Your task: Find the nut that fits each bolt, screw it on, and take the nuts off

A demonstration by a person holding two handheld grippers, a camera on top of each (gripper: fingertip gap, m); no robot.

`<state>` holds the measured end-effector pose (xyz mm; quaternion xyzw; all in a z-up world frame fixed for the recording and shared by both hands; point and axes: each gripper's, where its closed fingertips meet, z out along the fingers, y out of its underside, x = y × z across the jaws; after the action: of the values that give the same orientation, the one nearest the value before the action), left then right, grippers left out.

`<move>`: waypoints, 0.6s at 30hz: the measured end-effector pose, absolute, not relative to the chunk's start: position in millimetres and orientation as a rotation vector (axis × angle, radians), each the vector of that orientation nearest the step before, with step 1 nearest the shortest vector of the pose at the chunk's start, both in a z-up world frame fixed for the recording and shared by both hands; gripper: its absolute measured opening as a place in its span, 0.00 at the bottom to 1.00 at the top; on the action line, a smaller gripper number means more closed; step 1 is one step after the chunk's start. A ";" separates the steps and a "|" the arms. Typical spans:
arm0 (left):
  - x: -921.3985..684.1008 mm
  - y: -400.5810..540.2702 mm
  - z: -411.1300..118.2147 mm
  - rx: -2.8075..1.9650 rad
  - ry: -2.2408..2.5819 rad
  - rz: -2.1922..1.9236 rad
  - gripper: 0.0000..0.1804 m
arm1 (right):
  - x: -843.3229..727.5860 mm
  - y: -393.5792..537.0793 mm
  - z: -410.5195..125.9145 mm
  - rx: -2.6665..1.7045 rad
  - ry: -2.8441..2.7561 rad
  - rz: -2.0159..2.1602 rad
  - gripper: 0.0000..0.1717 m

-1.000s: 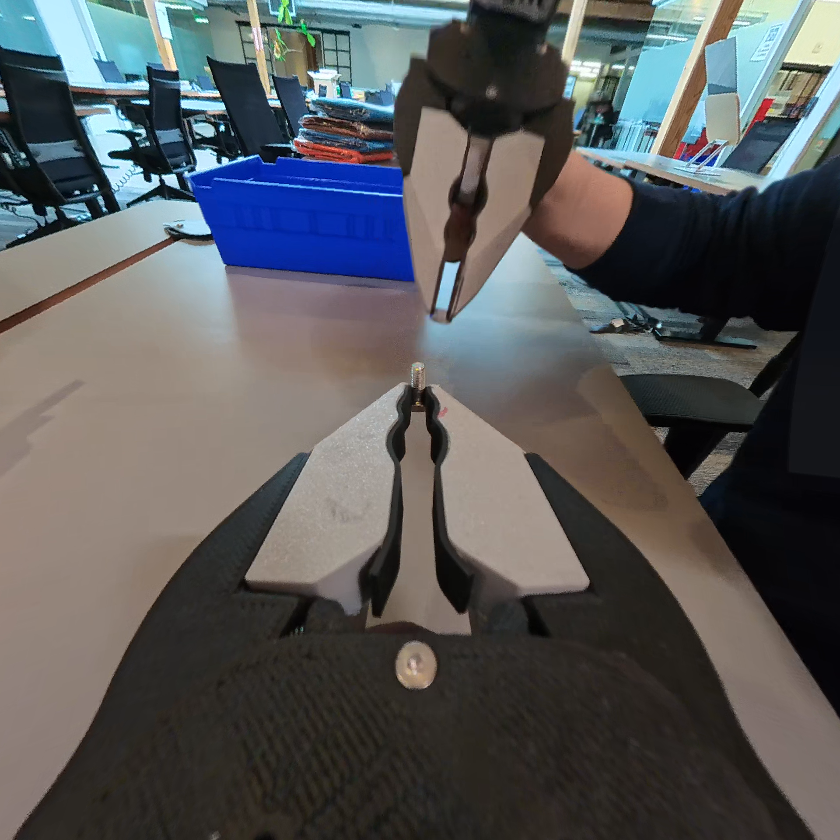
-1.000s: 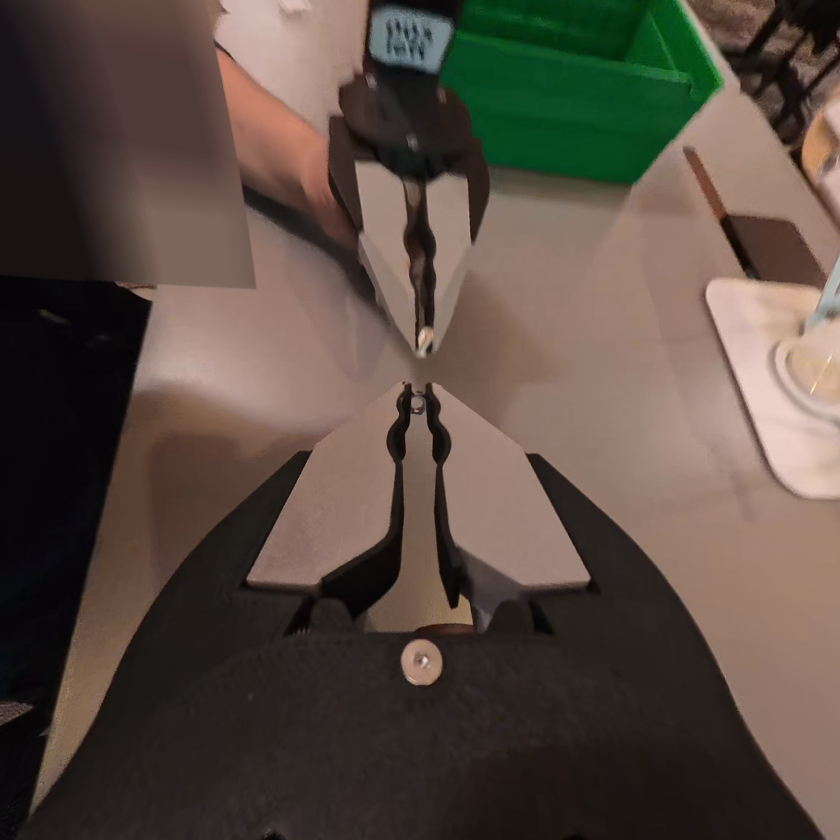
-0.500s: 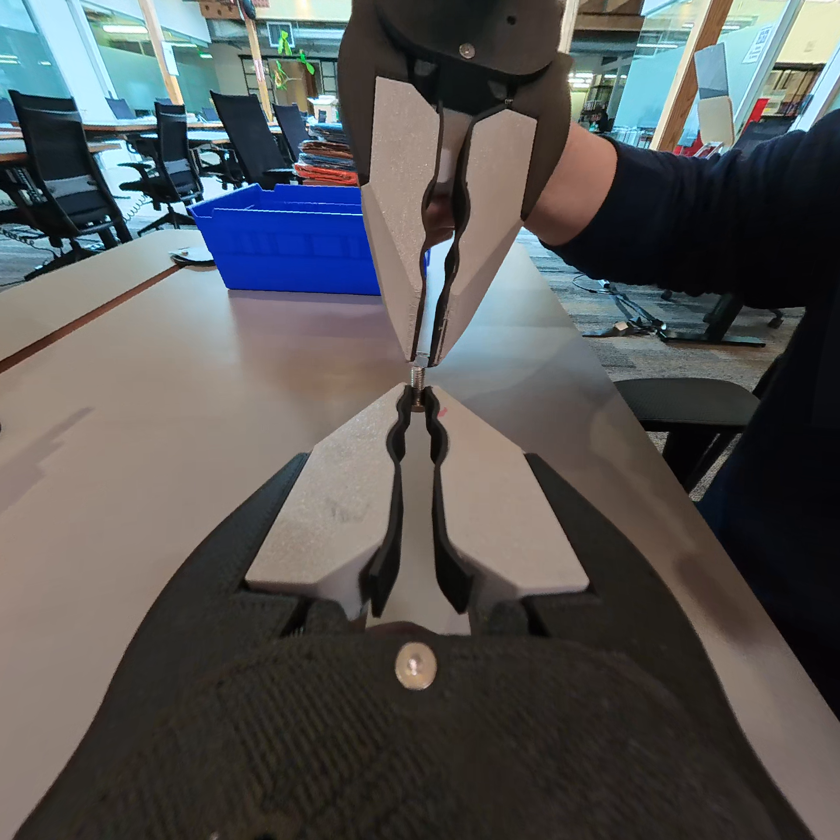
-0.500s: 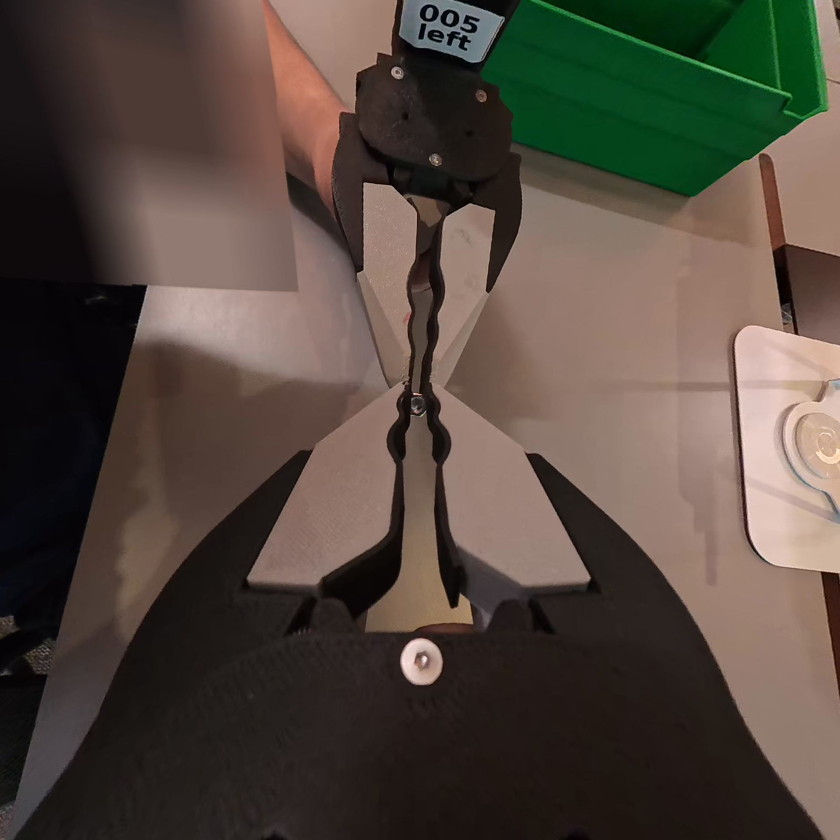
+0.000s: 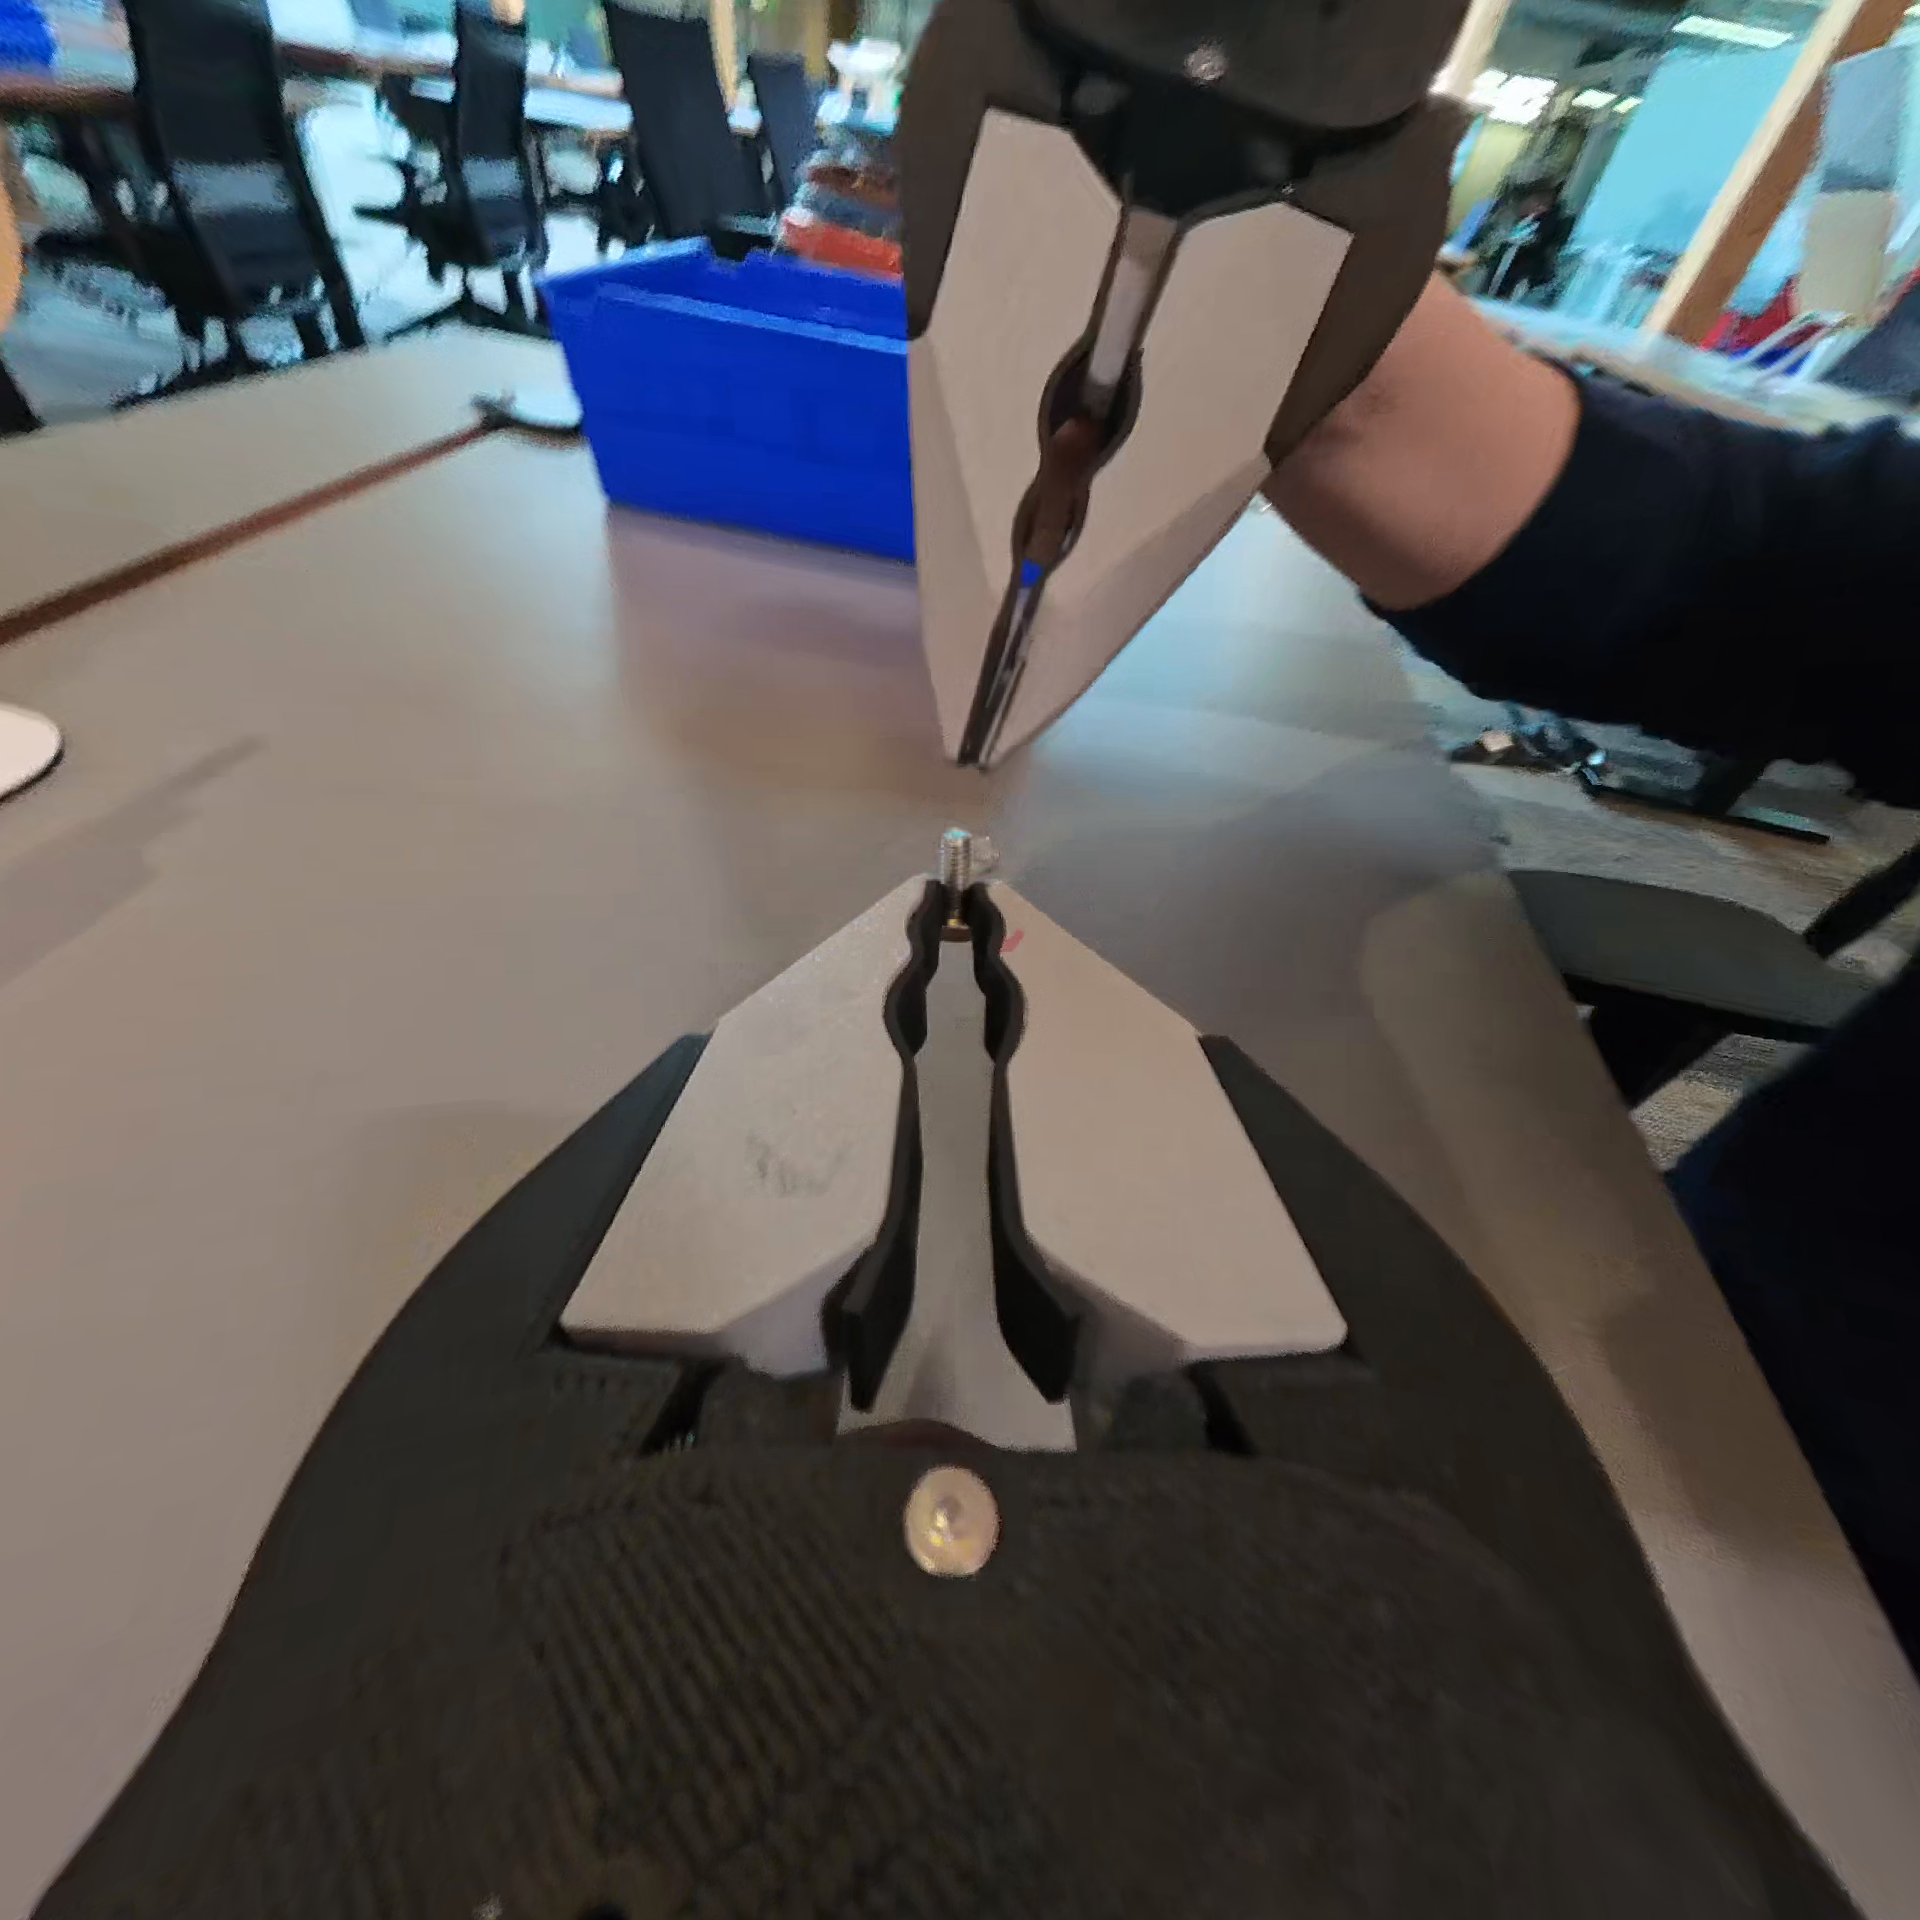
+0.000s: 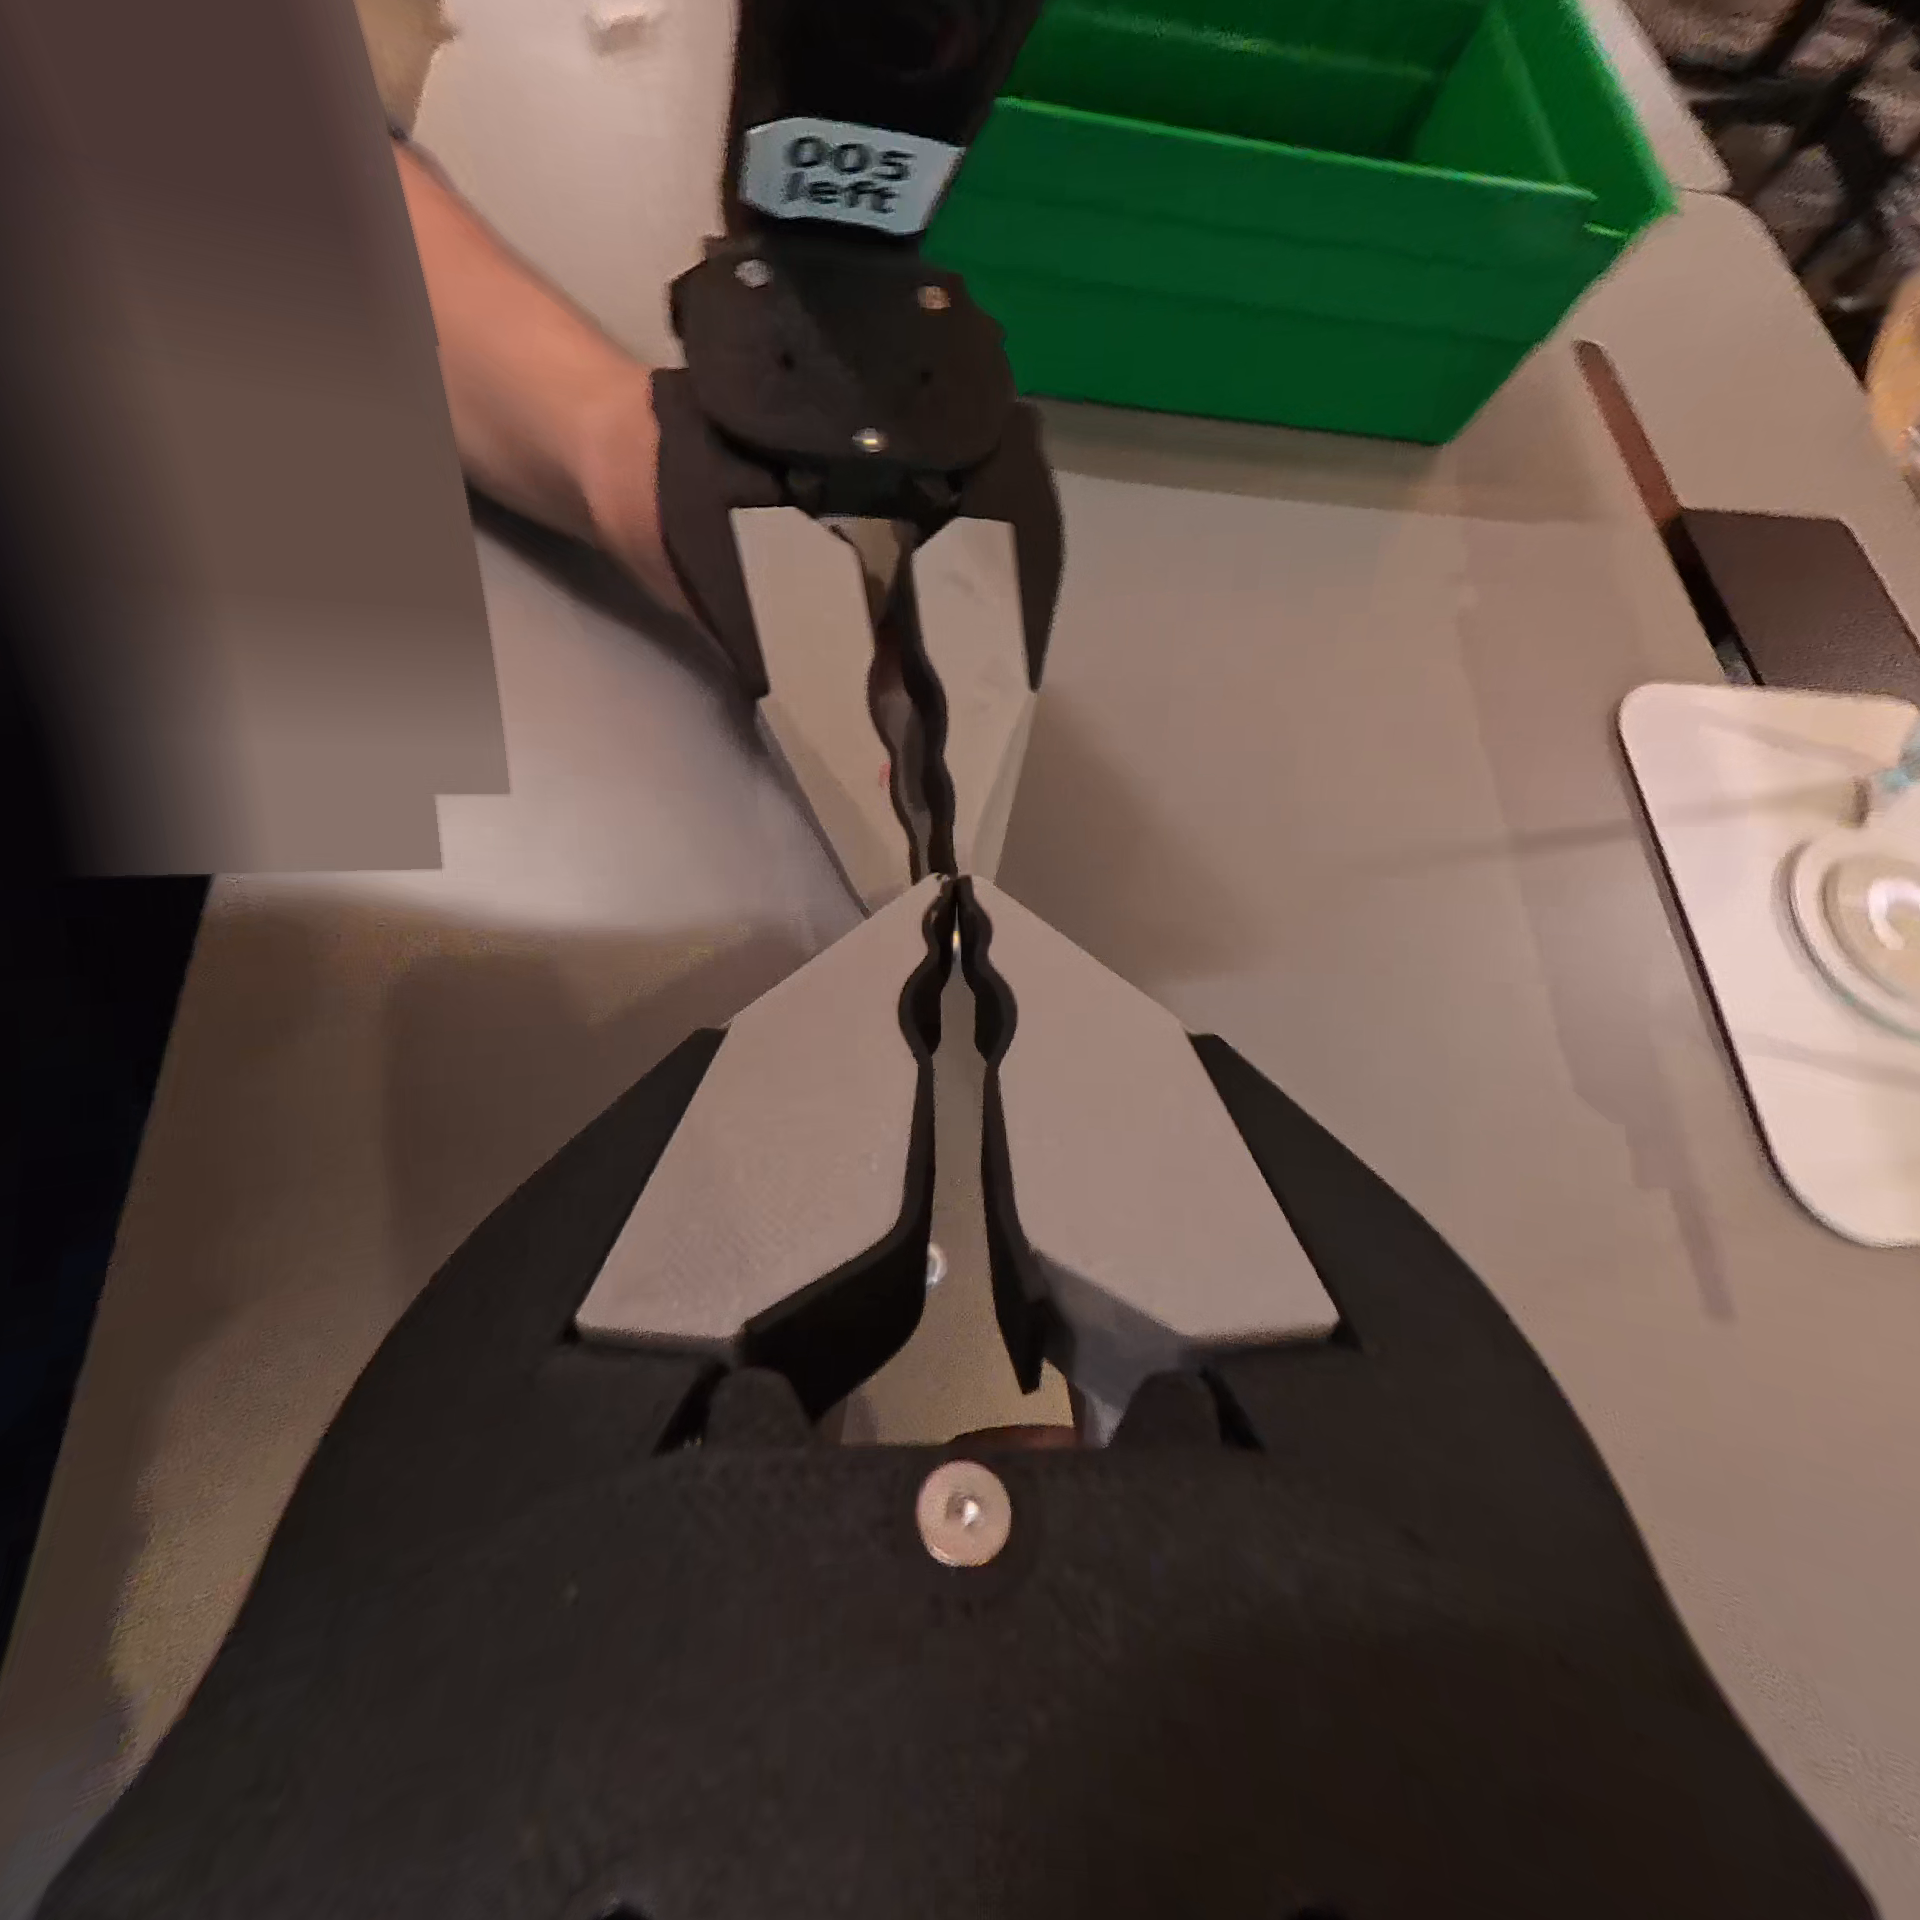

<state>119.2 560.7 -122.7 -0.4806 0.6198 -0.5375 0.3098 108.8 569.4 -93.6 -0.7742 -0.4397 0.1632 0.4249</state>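
My left gripper (image 5: 954, 906) is shut on a small silver bolt (image 5: 954, 858), whose threaded end sticks out past the fingertips. My right gripper (image 6: 954, 896) is shut, with its pads touching and no nut between them. In the left wrist view it (image 5: 977, 756) hangs tip-down just beyond the bolt, with a gap between them. A small blurred shiny piece (image 5: 988, 858) shows right beside the bolt's tip. In the right wrist view a small silver piece (image 6: 933, 1263) shows through the slot between my fingers. The left gripper (image 6: 933, 868) points at my right tips there.
A blue bin (image 5: 748, 405) stands behind on the tan table (image 5: 416, 727). A green bin (image 6: 1247, 260) stands at the far end in the right wrist view. A white base with a clear disc (image 6: 1766, 935) and a dark pad (image 6: 1808, 592) lie to the right. Office chairs (image 5: 239, 208) stand beyond. The tips of both grippers are at nearly the same place.
Half a second ago my right gripper held a nut against the bolt's tip. The nut has since left the grasp, the pads have closed together, and the gripper has drawn back from the bolt.
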 end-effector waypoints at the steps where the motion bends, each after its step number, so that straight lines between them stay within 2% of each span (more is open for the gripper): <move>1: 120.4 565.8 -128.5 -1.311 1.637 -1.392 0.02 | 117.4 572.8 -97.7 -1.939 -1.025 0.417 0.00; 13: 121.0 567.1 -126.7 -1.305 1.624 -1.415 0.02 | 220.0 552.4 -146.2 -1.941 -0.487 0.362 0.04; 18: 120.2 560.0 -120.8 -1.250 1.622 -1.460 0.02 | 219.6 558.6 -132.3 -1.822 -0.433 0.425 0.06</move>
<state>120.2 560.0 -120.8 -0.4729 0.6136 -0.5523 0.3079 219.6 558.6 -132.3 -0.7773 -0.1849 0.1814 0.5733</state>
